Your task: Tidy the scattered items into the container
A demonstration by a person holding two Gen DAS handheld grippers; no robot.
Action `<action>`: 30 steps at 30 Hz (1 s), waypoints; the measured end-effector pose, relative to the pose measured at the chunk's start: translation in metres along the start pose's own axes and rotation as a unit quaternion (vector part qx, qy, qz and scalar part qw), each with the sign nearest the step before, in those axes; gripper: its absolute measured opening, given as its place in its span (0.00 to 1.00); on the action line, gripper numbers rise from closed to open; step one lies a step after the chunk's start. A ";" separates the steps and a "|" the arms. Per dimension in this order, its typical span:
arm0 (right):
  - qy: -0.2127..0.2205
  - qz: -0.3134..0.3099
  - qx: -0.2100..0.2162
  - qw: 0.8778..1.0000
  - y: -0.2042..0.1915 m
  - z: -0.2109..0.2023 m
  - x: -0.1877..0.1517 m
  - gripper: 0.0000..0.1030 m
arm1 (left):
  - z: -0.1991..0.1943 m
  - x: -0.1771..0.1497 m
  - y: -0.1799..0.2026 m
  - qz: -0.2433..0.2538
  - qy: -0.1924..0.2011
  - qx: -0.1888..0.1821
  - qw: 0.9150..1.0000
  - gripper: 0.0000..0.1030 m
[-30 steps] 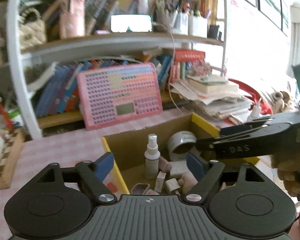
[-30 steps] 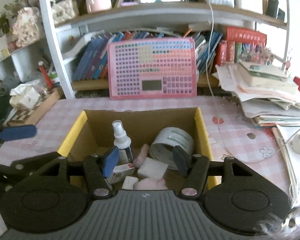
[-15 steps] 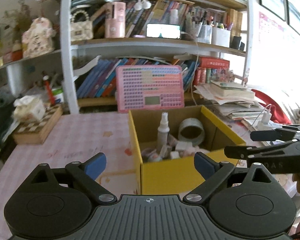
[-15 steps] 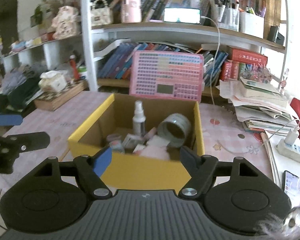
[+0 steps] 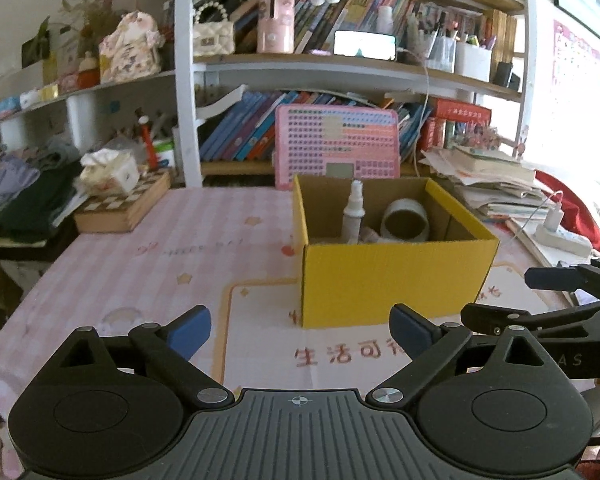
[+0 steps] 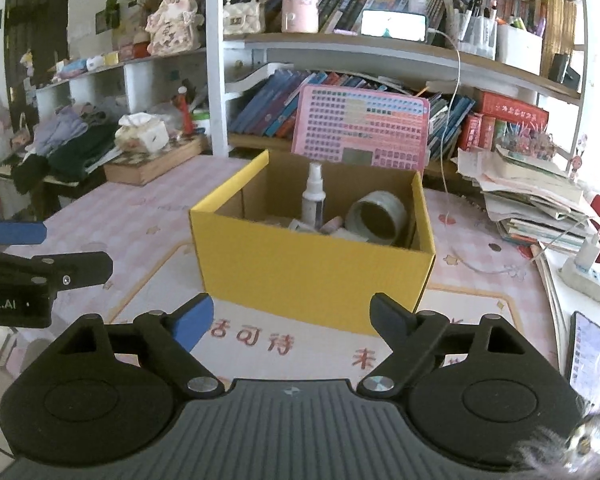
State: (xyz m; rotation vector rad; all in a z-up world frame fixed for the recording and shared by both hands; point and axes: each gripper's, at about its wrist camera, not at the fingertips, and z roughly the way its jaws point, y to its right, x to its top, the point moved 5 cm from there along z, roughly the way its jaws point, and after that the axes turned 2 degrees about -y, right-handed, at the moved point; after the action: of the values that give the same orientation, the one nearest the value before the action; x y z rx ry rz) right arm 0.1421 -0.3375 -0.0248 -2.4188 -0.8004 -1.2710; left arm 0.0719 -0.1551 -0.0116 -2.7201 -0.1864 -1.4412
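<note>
Step in hand, as judged: end of the tidying, both grippers clear of the yellow box (image 6: pixel 312 268) with nothing carried. Left gripper (image 5: pixel 300 330): jaws wide apart, just been opening further, nothing between the blue pads, only the pink checked tablecloth (image 5: pixel 172 248) visible through the gap. Right gripper (image 6: pixel 290 320): jaws likewise spread, just been opening, nothing between them. Both held short of the near wall of the box, not touching it, pointing slightly downward toward it. Box location: on the tablecloth in front of the pink board (image 6: pixel 360 128), which leans against the bookshelf (image 5: pixel 340 64). Contents visible over the rim: a white spray bottle (image 6: pixel 314 196) standing upright, a roll of tape (image 6: pixel 378 220) lying on its side just beside it, and several small pale pieces at their base, too small to identify. No loose task items visible on the cloth around the box in either view; the phone (image 6: pixel 586 354), the power strip (image 6: pixel 592 276) and the paper stack (image 6: pixel 540 196) at the right edge look like fixed clutter, not part of the job. Next move, as a judgement: check the cloth near the box for any remaining piece; if none is found, keep the jaws apart and treat the task as complete.
</note>
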 end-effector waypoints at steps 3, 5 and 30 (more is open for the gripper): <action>-0.005 -0.004 0.006 1.000 -0.005 -0.001 -0.003 0.87 | -0.003 -0.007 -0.001 0.000 -0.012 0.005 1.000 0.97; -0.006 -0.005 0.011 1.000 -0.009 -0.002 -0.004 0.89 | -0.006 -0.010 -0.003 -0.001 -0.018 0.008 1.000 0.97; -0.055 0.008 -0.001 0.998 -0.055 0.007 -0.011 0.97 | -0.001 -0.029 -0.057 -0.017 -0.078 -0.001 0.997 1.00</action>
State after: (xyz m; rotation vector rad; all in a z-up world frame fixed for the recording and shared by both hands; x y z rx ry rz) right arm 0.1089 -0.2936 -0.0373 -2.5100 -0.8064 -1.1429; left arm 0.0469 -0.1015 -0.0354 -2.8445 -0.2403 -1.2371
